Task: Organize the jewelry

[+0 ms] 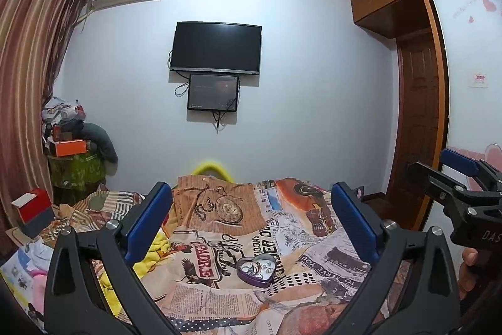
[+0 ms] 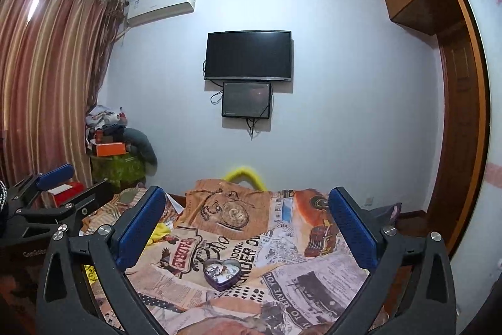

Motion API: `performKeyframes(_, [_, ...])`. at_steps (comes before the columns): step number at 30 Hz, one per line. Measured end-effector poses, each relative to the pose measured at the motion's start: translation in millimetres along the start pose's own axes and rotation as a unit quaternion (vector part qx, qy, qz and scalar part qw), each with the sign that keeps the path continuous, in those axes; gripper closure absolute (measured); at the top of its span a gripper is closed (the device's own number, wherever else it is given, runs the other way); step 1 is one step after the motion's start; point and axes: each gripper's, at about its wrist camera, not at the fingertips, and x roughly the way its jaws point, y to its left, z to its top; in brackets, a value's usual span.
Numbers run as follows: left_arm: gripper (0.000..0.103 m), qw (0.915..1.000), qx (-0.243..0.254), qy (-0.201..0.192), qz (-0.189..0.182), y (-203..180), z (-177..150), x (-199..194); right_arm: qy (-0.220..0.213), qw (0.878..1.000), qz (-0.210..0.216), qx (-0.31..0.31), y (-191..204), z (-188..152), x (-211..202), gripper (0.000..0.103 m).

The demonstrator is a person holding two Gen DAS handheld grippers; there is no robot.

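Both grippers, left gripper (image 1: 251, 218) and right gripper (image 2: 248, 222), hold blue-padded fingers wide, empty, above a purple heart-shaped tin (image 1: 255, 269) of tangled jewelry; soft bedding could tip it.

Ahead of the blue-padded left gripper (image 1: 251, 203), a purple heart-shaped tin (image 1: 255, 268) is lying on a bedspread (image 1: 219, 294) showing newspaper print in tan, orange and cream. Beyond it, brown-and-cream striped curtains (image 1: 28, 58) are hanging leftward, and an orange box (image 1: 69, 147) is sitting there.
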Motion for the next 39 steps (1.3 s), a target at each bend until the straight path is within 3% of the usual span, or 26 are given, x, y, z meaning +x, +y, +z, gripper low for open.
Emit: performKeyframes(39, [0.001,0.9999,-0.008,0.014,0.006,1.7,-8.4,10.0,0.017,1.0,0.004,0.015,-2.9,-3.1,-1.5,0.0])
